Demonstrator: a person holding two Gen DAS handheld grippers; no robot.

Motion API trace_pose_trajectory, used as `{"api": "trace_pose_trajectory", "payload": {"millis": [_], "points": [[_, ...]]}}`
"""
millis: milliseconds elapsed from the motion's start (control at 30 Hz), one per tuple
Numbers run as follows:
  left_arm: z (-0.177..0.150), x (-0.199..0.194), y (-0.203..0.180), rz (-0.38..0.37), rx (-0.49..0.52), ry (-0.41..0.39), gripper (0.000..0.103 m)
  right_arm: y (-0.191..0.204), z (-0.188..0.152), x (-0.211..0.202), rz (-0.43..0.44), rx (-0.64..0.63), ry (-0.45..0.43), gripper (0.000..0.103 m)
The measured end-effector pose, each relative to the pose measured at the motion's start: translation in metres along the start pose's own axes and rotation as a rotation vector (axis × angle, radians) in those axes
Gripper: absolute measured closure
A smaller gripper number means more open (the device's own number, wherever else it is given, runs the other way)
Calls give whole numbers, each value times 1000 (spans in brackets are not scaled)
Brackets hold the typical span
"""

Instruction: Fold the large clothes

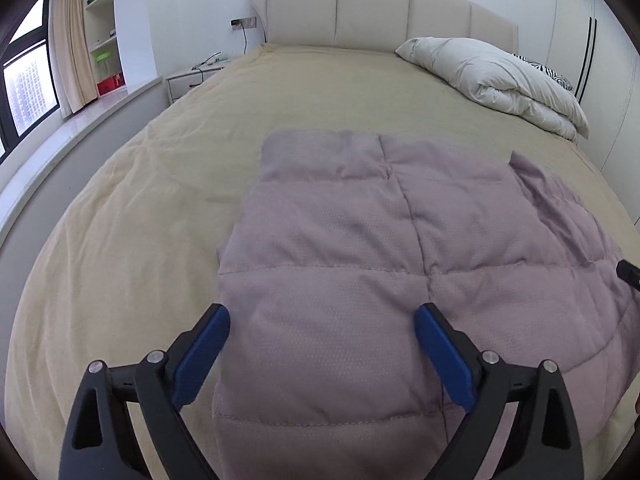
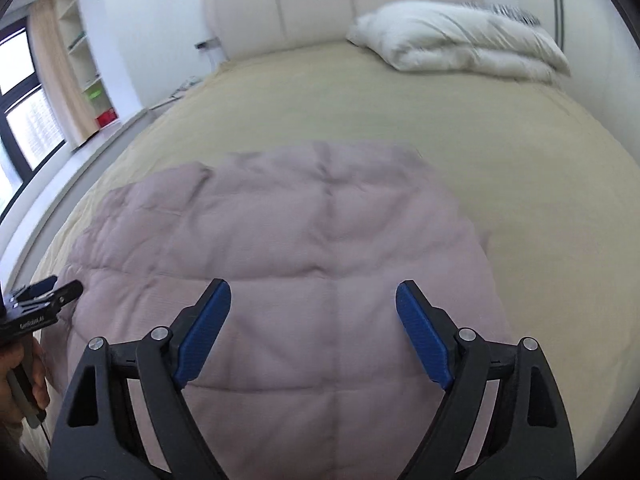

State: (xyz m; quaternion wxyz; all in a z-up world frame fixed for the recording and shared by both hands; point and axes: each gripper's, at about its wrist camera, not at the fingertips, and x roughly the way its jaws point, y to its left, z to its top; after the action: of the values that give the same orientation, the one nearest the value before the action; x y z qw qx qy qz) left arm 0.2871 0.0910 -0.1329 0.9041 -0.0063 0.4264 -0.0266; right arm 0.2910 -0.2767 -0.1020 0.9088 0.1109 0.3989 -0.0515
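Observation:
A mauve quilted garment (image 1: 380,248) lies folded and flat on the beige bed (image 1: 168,208). My left gripper (image 1: 322,316) is open and empty, held over the garment's near left part; its left finger is over the garment's left edge. In the right wrist view the same garment (image 2: 280,248) fills the middle, blurred by motion. My right gripper (image 2: 314,292) is open and empty over the garment's near part. The left gripper shows in the right wrist view (image 2: 48,290) at the far left, held by a hand. A tip of the right gripper shows in the left wrist view (image 1: 629,272) at the right edge.
A white folded duvet (image 1: 500,80) with a zebra-print pillow behind it lies at the bed's far right by the beige headboard (image 1: 380,8). A nightstand (image 1: 192,76), a window sill (image 1: 72,132), shelves and a curtain are to the left. A white wardrobe (image 1: 600,60) is to the right.

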Motion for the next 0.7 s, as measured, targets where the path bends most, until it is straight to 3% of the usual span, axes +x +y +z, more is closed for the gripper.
{"api": "trace_pose_trajectory", "payload": {"millis": [67,167,500,700], "points": [[-5,2,-1,14,-14,-13,0,-10,-10,16,16,-19,41,18],[-8,4,-6,38,9,-26,0,6,-26,27,-51,-153,2,17],[-6,6,-7,29,12,-21,0,2,-23,41,0,-118,22,16],[-5,4,-2,12,10,-7,0,-3,-20,-1,38,-64,-23,16]]}}
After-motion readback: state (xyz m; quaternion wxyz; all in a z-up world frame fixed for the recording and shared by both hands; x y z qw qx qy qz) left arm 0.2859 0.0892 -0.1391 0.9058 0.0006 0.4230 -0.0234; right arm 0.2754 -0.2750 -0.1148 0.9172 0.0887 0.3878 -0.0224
